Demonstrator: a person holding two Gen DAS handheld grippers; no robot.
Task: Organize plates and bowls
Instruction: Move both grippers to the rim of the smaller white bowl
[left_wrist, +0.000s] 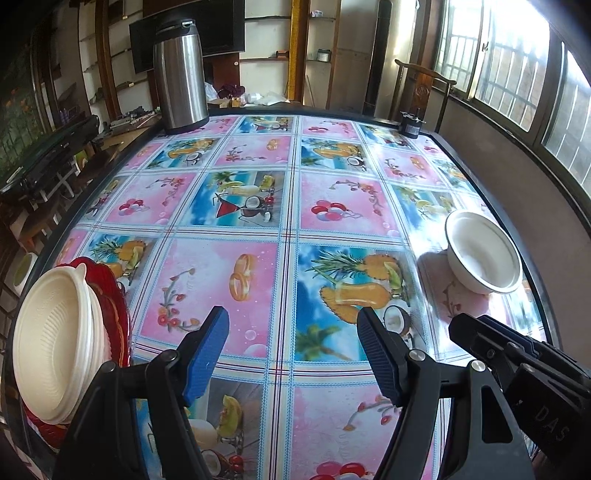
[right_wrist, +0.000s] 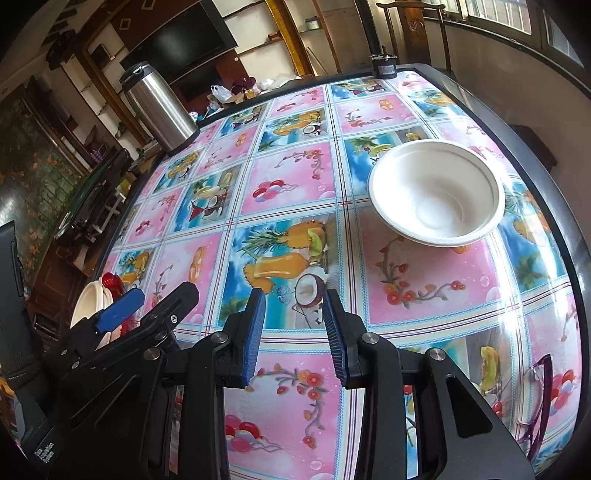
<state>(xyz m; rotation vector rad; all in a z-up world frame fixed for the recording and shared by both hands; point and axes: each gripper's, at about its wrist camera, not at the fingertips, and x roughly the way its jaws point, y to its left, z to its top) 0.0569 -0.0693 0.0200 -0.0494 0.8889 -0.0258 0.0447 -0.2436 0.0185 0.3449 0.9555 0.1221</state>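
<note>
Partly cut off at the near left table edge: a cream ribbed plate (left_wrist: 51, 343) stacked on a red plate (left_wrist: 114, 295), their lower parts hidden behind the left gripper's frame; barely legible at the near right corner, a pair of glasses (right_wrist: 532, 402). Left gripper (left_wrist: 291, 332) pitched down over the patterned tablecloth (left_wrist: 221, 273), blue pads wide apart and empty; right gripper (right_wrist: 295, 317) alongside, likewise pitched down, pads narrowly parted with nothing between. White bowl (right_wrist: 437, 197) upright near the right table edge, well apart from the stack; steel flask (left_wrist: 181, 74) at the far left.
</note>
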